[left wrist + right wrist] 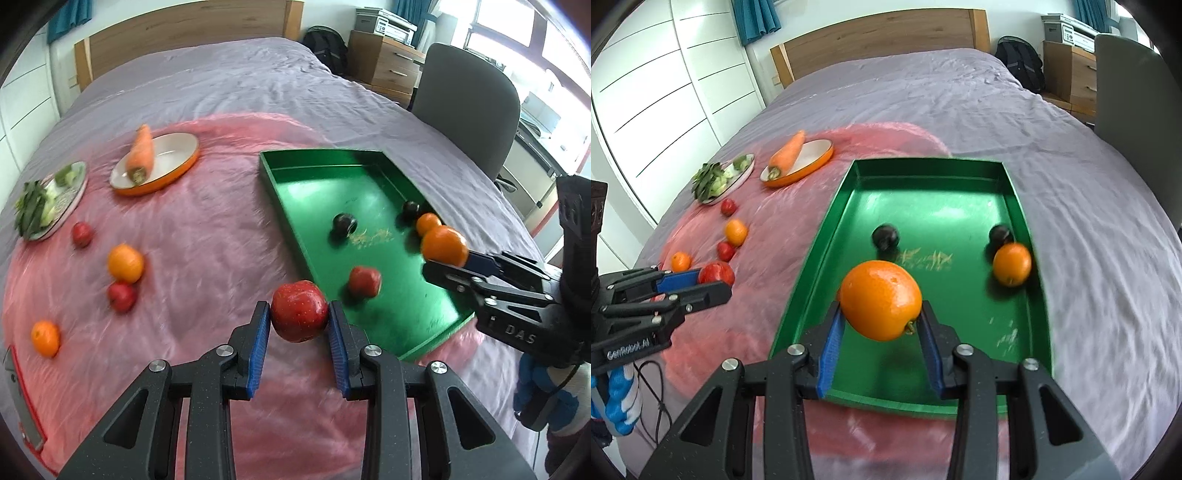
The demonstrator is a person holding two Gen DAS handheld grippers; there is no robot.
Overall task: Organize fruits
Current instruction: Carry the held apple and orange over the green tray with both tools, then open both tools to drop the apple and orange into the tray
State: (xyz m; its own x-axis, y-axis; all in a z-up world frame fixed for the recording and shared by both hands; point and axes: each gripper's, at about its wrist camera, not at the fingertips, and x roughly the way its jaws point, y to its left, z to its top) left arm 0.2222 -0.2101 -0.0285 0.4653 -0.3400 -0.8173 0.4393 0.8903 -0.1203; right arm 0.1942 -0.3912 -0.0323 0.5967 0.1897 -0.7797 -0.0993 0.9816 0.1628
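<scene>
My left gripper (299,319) is shut on a red apple (300,311) and holds it above the red cloth, just left of the green tray (288,206). My right gripper (882,314) is shut on an orange (881,300) and holds it over the near end of the tray (812,258). In the tray lie two dark plums (885,236) (1000,234), an orange (1012,264) and, in the left wrist view, a red apple (365,281). Loose on the cloth lie two oranges (125,263) (45,338) and two small red apples (121,296) (81,234).
An orange-rimmed dish (177,162) bears a carrot (140,155). A plate (75,195) beside it holds green vegetables (35,210). All lie on a bed with a grey cover (221,81). A grey chair (465,110) stands to the right, a wooden headboard (177,33) behind.
</scene>
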